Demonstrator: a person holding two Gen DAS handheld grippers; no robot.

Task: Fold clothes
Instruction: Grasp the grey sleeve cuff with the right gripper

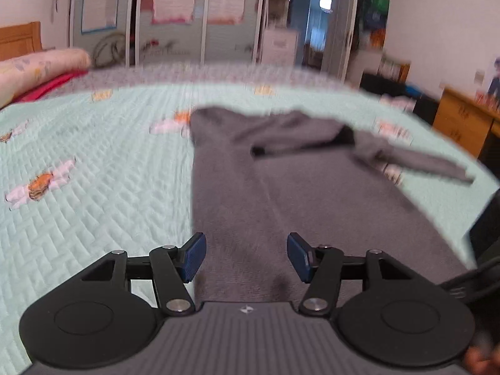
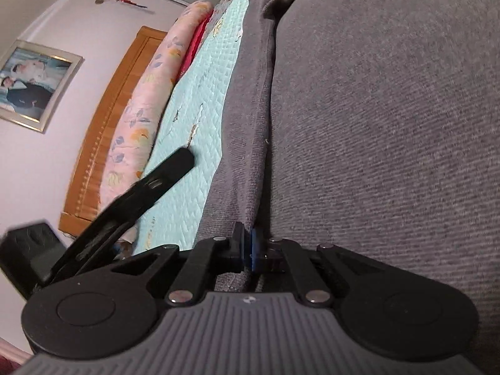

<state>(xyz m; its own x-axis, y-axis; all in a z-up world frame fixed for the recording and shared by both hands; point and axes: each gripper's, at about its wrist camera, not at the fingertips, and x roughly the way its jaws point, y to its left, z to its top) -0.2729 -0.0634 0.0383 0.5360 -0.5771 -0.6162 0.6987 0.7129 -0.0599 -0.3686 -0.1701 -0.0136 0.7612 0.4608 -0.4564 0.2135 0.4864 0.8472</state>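
1 grey garment (image 1: 281, 193) on bed; left gripper (image 1: 247, 256) spread, empty; right gripper (image 2: 248, 250) pinching garment edge.

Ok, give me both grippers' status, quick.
Left gripper: jaws open, empty, above the grey garment.
Right gripper: jaws shut on the grey garment's edge.

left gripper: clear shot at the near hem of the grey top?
Probably yes. The left gripper is open above the grey top, nothing between its blue pads and the cloth; the hem itself is hidden below the gripper body.
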